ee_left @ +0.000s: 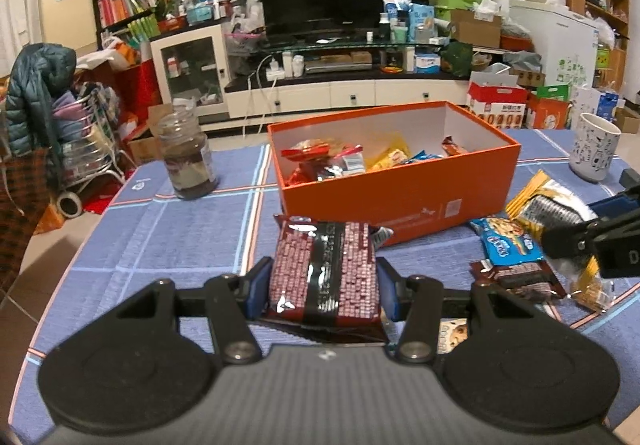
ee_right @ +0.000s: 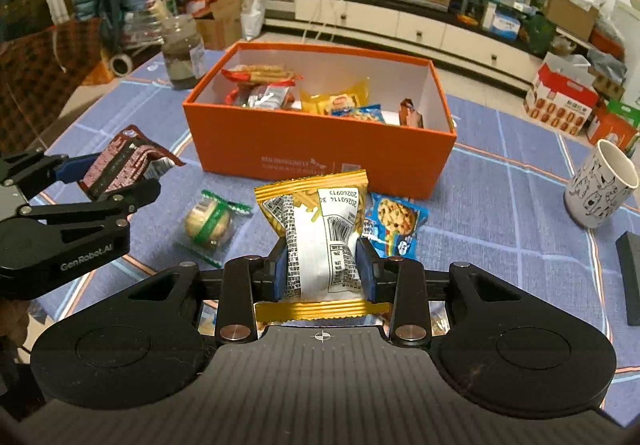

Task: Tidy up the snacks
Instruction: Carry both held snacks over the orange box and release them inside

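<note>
Yellow pkt lengthwise toward box

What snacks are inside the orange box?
Inside the orange box lie a red packet, a silvery one, a yellow one and a blue one. Whatever lies beneath them is covered.

boxes: 1 | jars: 1 | mugs: 1

Both wrist views look down, close over the table, toward the orange box — their shared ground.
</note>
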